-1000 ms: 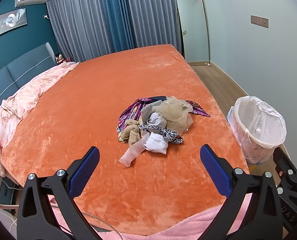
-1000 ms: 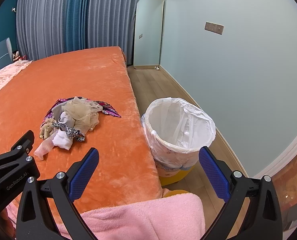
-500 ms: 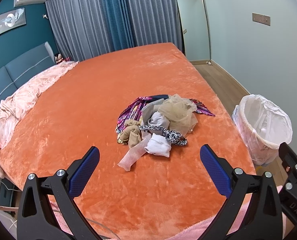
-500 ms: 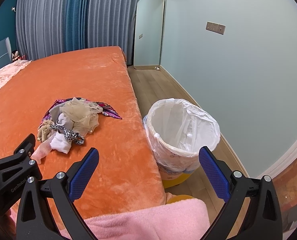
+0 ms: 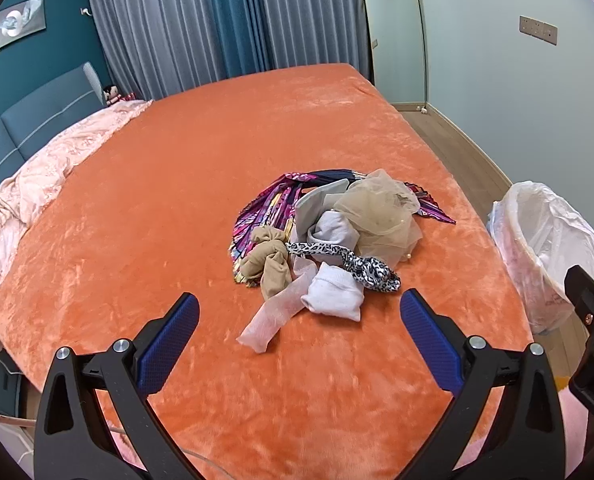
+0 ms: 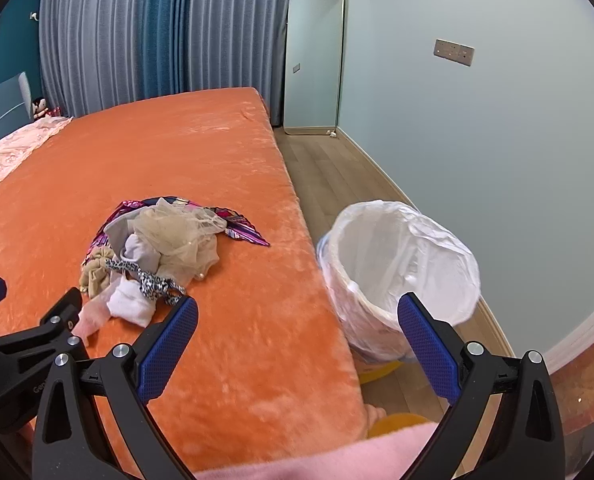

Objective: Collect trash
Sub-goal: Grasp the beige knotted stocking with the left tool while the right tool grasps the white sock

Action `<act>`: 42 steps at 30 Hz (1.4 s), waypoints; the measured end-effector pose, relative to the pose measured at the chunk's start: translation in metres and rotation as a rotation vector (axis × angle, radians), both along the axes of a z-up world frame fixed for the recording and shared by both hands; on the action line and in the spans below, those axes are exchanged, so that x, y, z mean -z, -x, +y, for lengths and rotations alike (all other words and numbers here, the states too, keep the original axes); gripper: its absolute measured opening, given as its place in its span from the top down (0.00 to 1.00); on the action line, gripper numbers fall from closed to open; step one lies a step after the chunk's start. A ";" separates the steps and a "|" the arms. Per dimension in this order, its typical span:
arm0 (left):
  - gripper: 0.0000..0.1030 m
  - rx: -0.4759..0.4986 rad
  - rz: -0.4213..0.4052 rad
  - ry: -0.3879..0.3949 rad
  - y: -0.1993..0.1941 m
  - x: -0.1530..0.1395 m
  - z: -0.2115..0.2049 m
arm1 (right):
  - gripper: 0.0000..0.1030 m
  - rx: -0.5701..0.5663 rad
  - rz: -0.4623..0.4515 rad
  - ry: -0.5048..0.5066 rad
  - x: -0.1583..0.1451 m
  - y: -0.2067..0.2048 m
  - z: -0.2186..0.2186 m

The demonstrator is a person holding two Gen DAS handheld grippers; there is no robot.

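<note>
Both jaw sets stand wide apart, gripping nothing: left gripper [image 5: 299, 310] hovers over the near part of the orange bed cover [image 5: 157, 208], right gripper [image 6: 297, 312] over the bed's right edge, its right finger in front of the trash bin [image 6: 397, 276]. Pile of fabric scraps [image 5: 329, 236] lies on the cover, toward the bin side of the bed, apart from both grippers. Pile contents: beige netting [image 5: 381, 216] on top, white sock [image 5: 335, 294] and sheer pink strip [image 5: 275, 314] at the near edge, leopard-print band [image 5: 349, 260], tan stocking [image 5: 269, 260], purple patterned cloth [image 5: 269, 204] underneath. Bin, lined with a white bag, stands on the wood floor [image 6: 329, 172] just beside the bed, nothing visible inside it. Mirror [image 6: 313, 60] leans on the wall beyond the bin.
</note>
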State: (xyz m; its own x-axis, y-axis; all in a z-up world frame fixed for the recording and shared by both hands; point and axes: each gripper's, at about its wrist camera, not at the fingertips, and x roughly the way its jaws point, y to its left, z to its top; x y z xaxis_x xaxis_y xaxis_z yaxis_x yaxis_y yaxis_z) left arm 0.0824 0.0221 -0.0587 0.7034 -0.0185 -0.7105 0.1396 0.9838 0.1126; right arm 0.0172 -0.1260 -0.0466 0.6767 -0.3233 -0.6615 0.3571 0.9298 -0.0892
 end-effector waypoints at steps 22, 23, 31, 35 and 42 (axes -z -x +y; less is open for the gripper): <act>0.19 -0.016 0.204 0.137 -0.103 0.085 0.052 | 0.24 -0.166 0.136 -0.151 0.080 -0.117 0.046; 0.20 -0.010 0.211 0.144 -0.103 0.087 0.050 | 0.24 -0.165 0.136 -0.148 0.080 -0.116 0.047; 0.37 -0.061 0.226 0.183 -0.123 0.098 0.061 | 0.28 -0.182 0.160 -0.181 0.087 -0.106 0.045; 0.53 -0.068 0.241 0.229 -0.135 0.104 0.070 | 0.32 -0.238 0.175 -0.231 0.094 -0.110 0.060; 0.95 -0.030 0.268 0.287 -0.138 0.108 0.077 | 0.46 -0.335 0.204 -0.348 0.116 -0.123 0.089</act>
State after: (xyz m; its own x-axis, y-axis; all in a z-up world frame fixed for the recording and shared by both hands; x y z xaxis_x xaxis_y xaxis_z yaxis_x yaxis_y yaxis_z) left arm 0.2202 0.0990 -0.1665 0.4965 -0.2261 -0.8381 0.0978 0.9739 -0.2048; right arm 0.1402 -0.0368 -0.1621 0.5515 0.1509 -0.8204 0.0431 0.9770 0.2087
